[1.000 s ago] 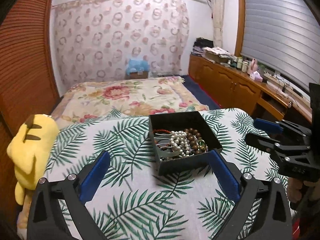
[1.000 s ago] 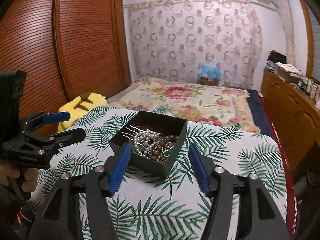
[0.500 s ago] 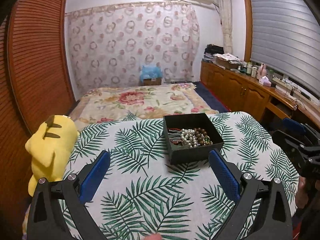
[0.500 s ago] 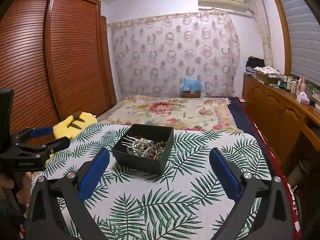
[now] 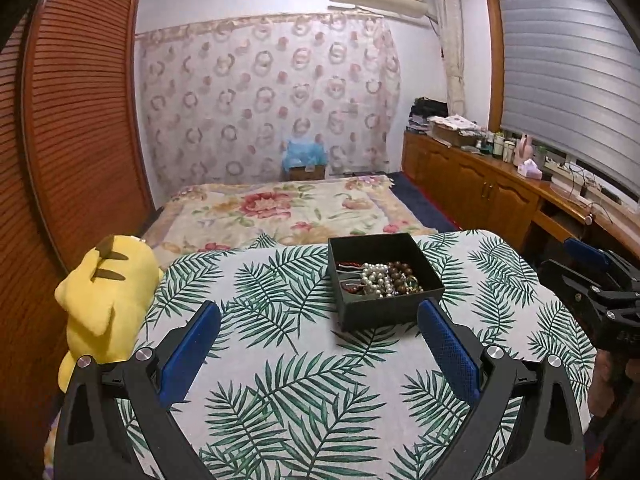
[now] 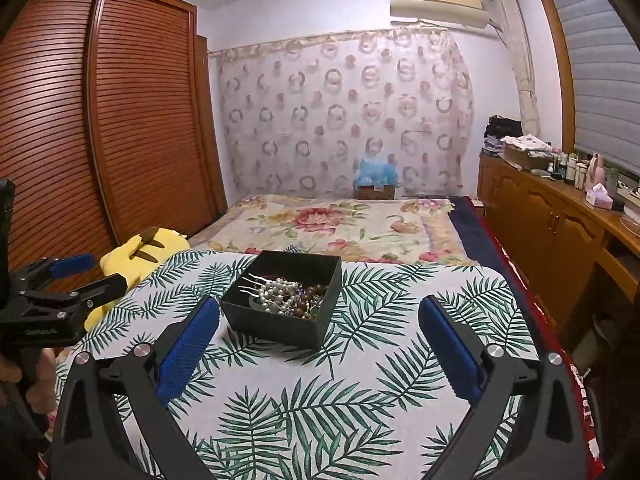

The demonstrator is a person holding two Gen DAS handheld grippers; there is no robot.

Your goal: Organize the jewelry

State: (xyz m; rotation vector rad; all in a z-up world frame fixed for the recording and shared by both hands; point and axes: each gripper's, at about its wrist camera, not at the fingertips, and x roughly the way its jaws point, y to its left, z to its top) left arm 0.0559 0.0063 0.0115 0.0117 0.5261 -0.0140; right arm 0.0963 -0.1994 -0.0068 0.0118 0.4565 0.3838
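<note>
We hold the left hand-held gripper (image 5: 318, 322) wide apart with nothing in it. Our right hand-held gripper (image 6: 319, 318) is wide too, also holding nothing. Both hang near the black box (image 5: 384, 278) on the leafy counter (image 5: 280, 380). The jewelry (image 5: 380, 278) lies piled inside the box. A yellow plush toy (image 5: 104, 300) sits left of the box.

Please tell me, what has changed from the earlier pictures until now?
Both grippers drew back from the box. The right gripper, which a second ago had its jaws narrowed around the box, opened wide and let go of it. The left gripper stayed open and empty. The box and the jewelry in it did not visibly move on the cloth.
</note>
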